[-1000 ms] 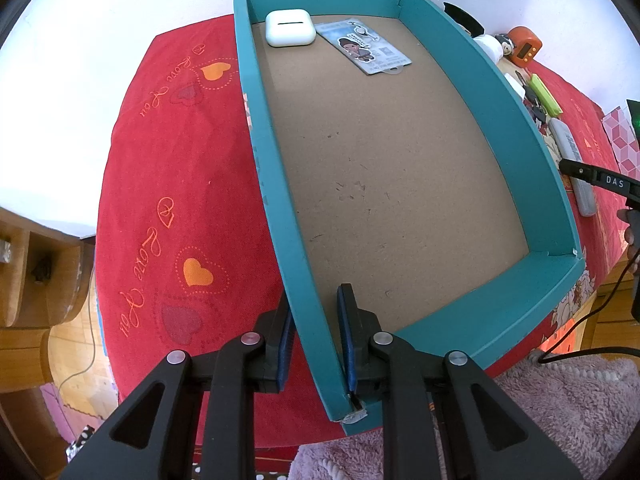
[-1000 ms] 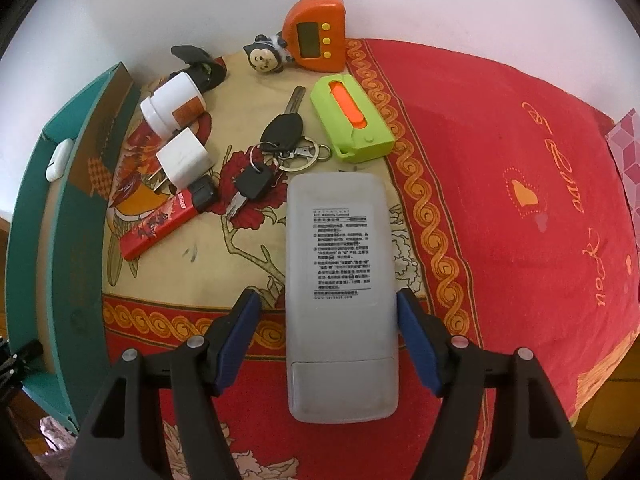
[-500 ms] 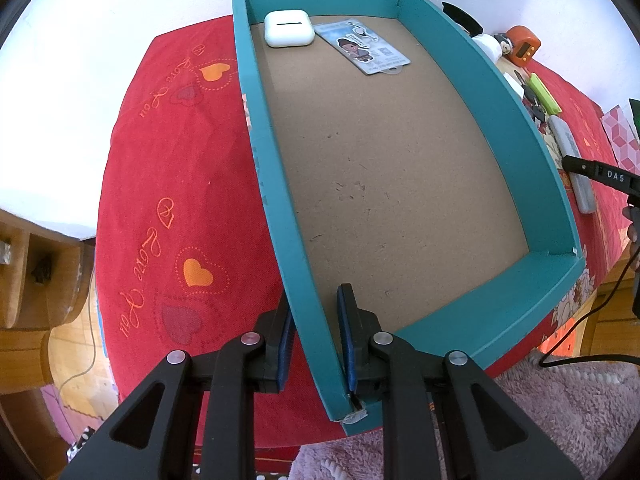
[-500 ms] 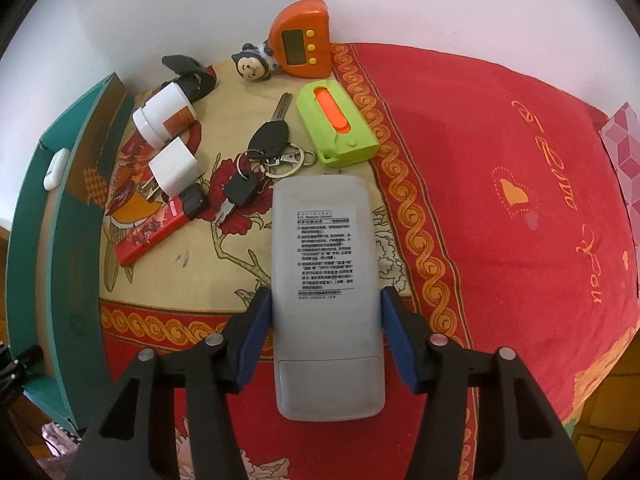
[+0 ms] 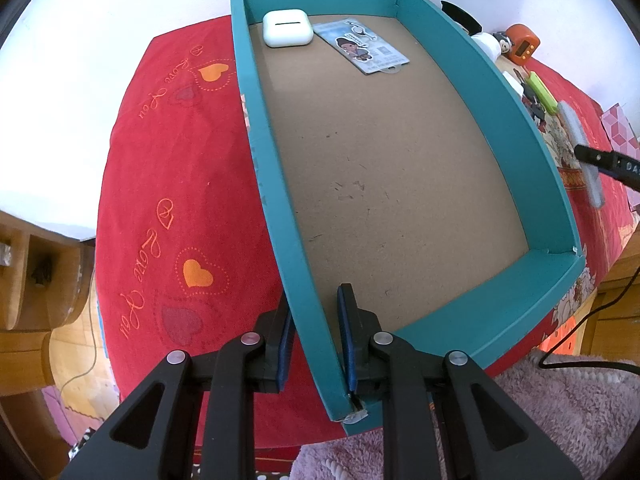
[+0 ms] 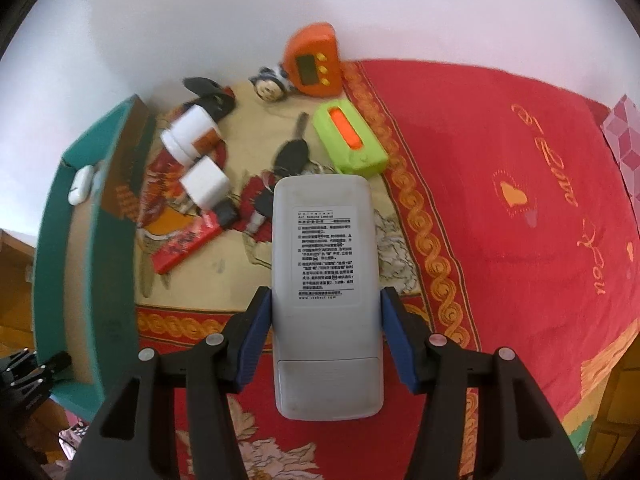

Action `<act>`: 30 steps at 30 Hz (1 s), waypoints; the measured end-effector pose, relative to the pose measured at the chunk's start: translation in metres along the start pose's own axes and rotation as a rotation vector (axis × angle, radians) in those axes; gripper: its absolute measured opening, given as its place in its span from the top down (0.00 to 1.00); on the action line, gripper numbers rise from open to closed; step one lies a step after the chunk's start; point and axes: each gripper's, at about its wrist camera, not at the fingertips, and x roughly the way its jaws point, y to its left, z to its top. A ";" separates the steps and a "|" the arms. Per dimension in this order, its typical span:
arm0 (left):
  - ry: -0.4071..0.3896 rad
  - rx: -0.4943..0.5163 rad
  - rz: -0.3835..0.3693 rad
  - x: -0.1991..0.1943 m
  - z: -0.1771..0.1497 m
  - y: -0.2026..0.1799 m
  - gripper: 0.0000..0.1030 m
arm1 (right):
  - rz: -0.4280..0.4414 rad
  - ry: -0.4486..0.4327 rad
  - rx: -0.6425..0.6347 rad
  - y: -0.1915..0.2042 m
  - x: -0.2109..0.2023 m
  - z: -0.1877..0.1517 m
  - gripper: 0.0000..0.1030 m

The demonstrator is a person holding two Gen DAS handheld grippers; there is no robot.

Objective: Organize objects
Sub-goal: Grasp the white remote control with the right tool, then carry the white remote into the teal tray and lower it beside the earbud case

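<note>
With the left gripper [image 5: 316, 332] clamped on the near wall of the teal box [image 5: 560, 184], the right gripper [image 6: 324, 332] pinches the white remote [image 6: 325, 264] (label up), seemingly just lifted above the cloth's remaining clutter; next, carry it left over the wall.

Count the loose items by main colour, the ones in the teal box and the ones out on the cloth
White: 5 - earbuds case, badge card, remote, bottle, charger cube
Black: 3 - key bunch, clip, figurine
Orange: 1 - timer
Green: 1 - case
Red: 1 - lighter
Total: 11
</note>
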 end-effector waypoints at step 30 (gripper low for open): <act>-0.015 -0.110 0.023 -0.002 0.000 0.000 0.80 | 0.267 -0.038 -0.325 0.174 -0.036 0.059 0.47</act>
